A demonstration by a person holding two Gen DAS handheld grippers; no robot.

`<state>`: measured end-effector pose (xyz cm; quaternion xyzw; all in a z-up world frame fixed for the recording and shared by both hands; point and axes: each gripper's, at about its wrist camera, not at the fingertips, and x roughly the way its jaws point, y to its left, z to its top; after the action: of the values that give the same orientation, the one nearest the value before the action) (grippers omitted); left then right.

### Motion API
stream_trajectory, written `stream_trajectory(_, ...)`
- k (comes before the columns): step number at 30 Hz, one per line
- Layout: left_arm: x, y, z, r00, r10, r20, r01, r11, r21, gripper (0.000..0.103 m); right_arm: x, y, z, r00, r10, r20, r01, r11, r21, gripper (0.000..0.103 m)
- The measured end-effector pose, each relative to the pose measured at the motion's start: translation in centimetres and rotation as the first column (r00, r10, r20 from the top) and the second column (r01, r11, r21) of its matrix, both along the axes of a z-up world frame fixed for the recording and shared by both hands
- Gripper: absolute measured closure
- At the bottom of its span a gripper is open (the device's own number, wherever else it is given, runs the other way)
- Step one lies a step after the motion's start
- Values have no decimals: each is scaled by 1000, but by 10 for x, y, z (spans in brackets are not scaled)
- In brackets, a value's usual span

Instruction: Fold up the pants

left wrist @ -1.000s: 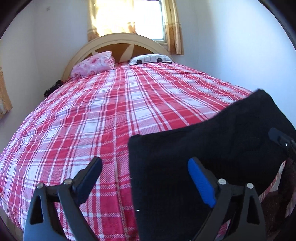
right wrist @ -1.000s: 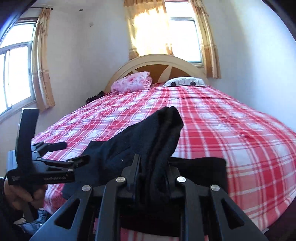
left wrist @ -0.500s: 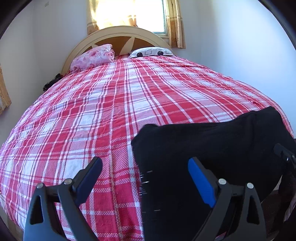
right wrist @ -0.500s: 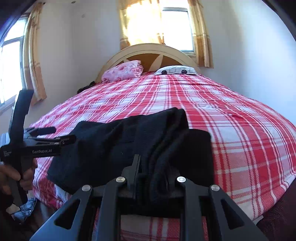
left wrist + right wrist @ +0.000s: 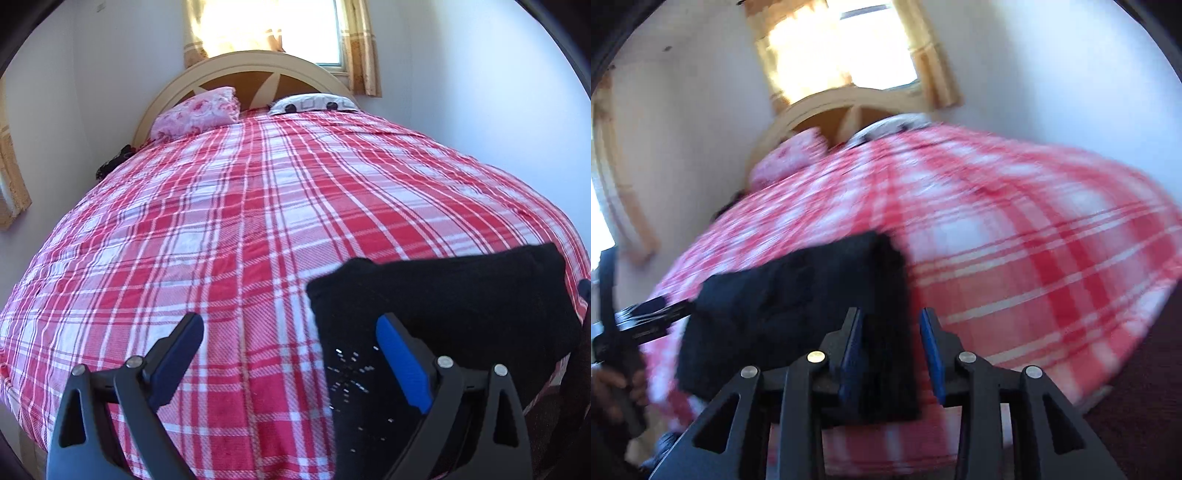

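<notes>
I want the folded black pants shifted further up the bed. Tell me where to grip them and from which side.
Grip the black pants at the near edge by the foot of the bed, coming in from that side. They lie flat in a stacked rectangle, and the layered edge there is thick enough to pinch whole. The right hand-held gripper already straddles it; its jaws have just been opening, pads off the cloth.

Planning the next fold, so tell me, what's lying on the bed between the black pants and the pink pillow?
Nothing: in the left wrist view only bare red plaid bedspread stretches from the folded black pants up to the pink pillow.
</notes>
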<state>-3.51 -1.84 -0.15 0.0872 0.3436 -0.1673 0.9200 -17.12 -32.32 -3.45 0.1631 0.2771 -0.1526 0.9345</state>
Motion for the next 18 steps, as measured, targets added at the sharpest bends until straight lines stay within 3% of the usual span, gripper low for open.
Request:
stream_trajectory(2, 3, 3, 4, 1000, 10, 17, -10, 1000, -8, 6, -7, 11, 15, 999, -7, 41, 11, 996, -91, 68)
stream_trajectory(5, 3, -5, 13, 999, -12, 40, 13, 1000, -18, 6, -2, 34, 30, 993, 84, 84, -71, 987, -146, 69)
stream_trajectory(8, -1, -26, 23, 995, -84, 58, 87, 995, -45, 6, 24, 56, 31, 987, 147, 64, -131, 969, -209, 71)
stream_trajectory(10, 2, -43, 17, 994, -91, 60, 91, 996, 1, 6, 51, 56, 23, 990, 137, 27, -130, 974, -187, 71)
stream_trajectory(13, 12, -55, -8, 995, -80, -65, 83, 995, 46, 7, 89, 44, -6, 991, 113, -67, -119, 988, -94, 70)
stream_trajectory(15, 10, -47, -17, 990, -81, -115, 82, 997, 5, 9, 91, 40, -17, 994, 98, -49, -102, 991, -87, 70)
stream_trajectory(18, -7, -15, -20, 991, -50, -124, 37, 994, -106, 8, 83, 39, -14, 992, 114, -47, -118, 990, -76, 70)
